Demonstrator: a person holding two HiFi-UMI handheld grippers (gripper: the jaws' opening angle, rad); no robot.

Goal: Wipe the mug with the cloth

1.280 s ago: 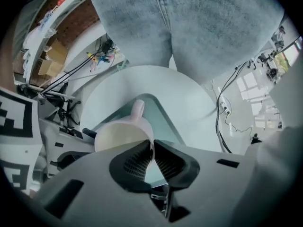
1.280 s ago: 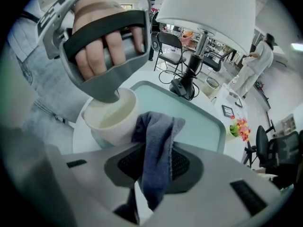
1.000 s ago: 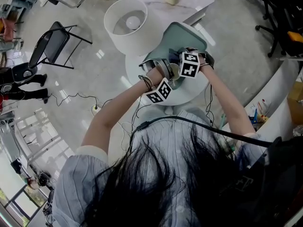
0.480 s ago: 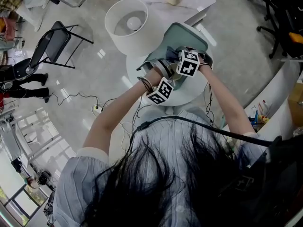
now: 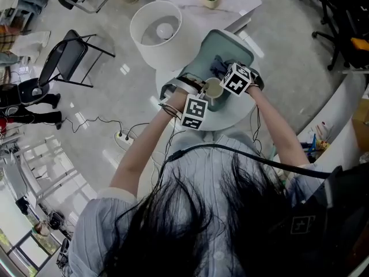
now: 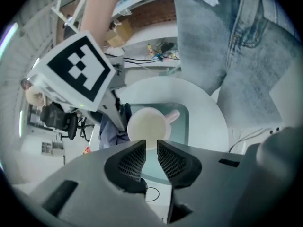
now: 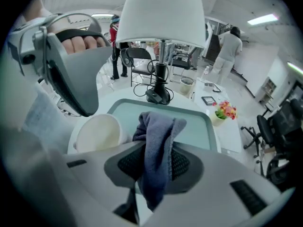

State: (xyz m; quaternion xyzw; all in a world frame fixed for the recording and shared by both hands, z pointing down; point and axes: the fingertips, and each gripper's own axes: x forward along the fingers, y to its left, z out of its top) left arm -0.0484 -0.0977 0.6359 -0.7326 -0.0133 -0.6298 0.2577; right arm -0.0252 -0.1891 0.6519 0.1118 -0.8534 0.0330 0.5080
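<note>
A cream mug [image 5: 213,89] with a pink handle [image 6: 173,116] sits over the teal tray [image 5: 229,41] on the round white table. My left gripper [image 6: 151,144] is shut on the mug's near rim. In the right gripper view the mug [image 7: 97,132] lies left of the jaws, tilted toward me. A grey-blue cloth [image 7: 156,141] hangs from my right gripper [image 7: 156,149], which is shut on it, just right of the mug and apart from it. In the head view the cloth [image 5: 220,67] bunches behind the mug.
A lamp with a wide white shade [image 5: 155,30] stands at the table's far side, its black base [image 7: 157,96] just behind the tray. A small flower pot [image 7: 222,112] and a picture frame [image 7: 208,100] sit beyond. A folding chair [image 5: 66,53] and a floor cable [image 5: 124,136] are to the left.
The two grippers have drawn apart: the right one with the cloth went right and away from the mug, the left one shifted down and left. The mug's open top now shows between them.
</note>
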